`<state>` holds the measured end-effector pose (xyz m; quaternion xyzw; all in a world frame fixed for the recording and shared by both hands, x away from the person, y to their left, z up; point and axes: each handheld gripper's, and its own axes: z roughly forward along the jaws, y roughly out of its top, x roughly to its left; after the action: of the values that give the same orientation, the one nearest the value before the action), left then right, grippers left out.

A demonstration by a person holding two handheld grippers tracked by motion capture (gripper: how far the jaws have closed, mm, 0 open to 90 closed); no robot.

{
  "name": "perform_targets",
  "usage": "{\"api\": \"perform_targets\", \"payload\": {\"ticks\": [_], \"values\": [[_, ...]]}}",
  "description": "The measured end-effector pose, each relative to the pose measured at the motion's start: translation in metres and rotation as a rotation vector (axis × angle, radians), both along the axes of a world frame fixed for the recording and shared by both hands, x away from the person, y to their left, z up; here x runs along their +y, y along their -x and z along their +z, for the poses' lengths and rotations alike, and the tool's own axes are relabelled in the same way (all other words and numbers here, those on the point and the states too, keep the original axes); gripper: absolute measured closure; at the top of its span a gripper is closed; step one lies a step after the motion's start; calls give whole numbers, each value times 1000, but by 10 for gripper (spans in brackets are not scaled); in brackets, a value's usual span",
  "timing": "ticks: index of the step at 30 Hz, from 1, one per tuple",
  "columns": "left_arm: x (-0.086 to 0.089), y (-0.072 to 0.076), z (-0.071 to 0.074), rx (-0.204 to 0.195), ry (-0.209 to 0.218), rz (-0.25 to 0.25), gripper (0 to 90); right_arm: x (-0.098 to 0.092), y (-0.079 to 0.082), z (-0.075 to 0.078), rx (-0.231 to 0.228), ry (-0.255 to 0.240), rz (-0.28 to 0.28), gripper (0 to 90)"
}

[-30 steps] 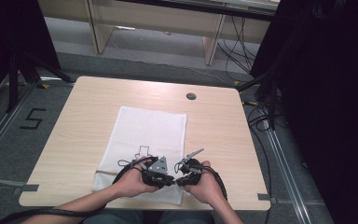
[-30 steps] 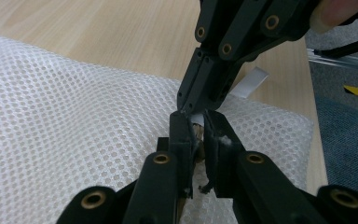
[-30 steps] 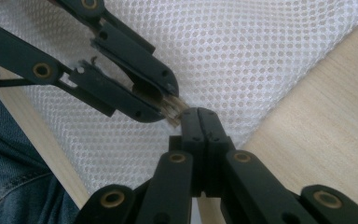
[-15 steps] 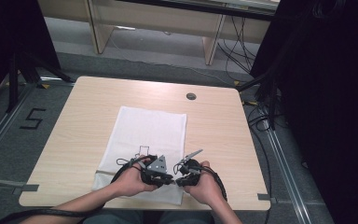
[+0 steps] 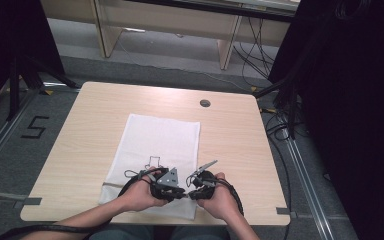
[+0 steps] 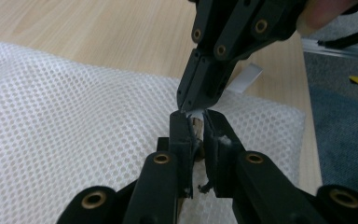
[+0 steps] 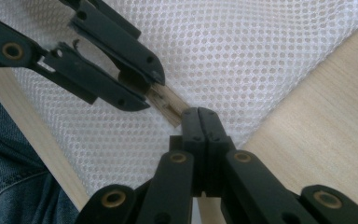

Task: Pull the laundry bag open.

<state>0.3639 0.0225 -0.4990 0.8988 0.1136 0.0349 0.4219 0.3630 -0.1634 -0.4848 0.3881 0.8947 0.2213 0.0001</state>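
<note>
White mesh laundry bag [image 5: 155, 155] is laid flat on the wooden table [image 5: 80, 130], near edge by the hands; a small wooden piece [image 7: 168, 103] is clamped in the left gripper [image 6: 195, 122] over the mesh; right gripper [image 7: 199, 113] is pressed shut, tip against that piece; what the closed jaws pinch cannot be told; bag judged still closed, most work left.

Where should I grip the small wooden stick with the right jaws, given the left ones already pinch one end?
Take the free end of the small wooden stick that juts from the left gripper, coming from the opposite side, in line with it. The stick is short and lies just above the white mesh cloth, so only that bare tip offers room; the right gripper already sits there, shut.
</note>
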Motion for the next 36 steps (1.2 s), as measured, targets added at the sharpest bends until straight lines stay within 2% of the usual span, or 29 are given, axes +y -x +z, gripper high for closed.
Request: {"api": "perform_targets", "payload": {"ticks": [3, 11, 17, 20, 36], "values": [[1, 0, 0, 4, 4, 5, 820, -1, -2, -1, -17, 3, 18, 900], [1, 1, -1, -4, 7, -1, 820, -1, -2, 0, -12, 3, 16, 900], [4, 1, 2, -12, -10, -4, 820, -1, -2, 0, -12, 3, 18, 900], [6, 2, 1, -4, -2, -1, 820, -1, -2, 0, -10, 1, 17, 900], [8, 1, 2, -7, -11, -4, 820, -1, -2, 0, -10, 1, 16, 900]]}}
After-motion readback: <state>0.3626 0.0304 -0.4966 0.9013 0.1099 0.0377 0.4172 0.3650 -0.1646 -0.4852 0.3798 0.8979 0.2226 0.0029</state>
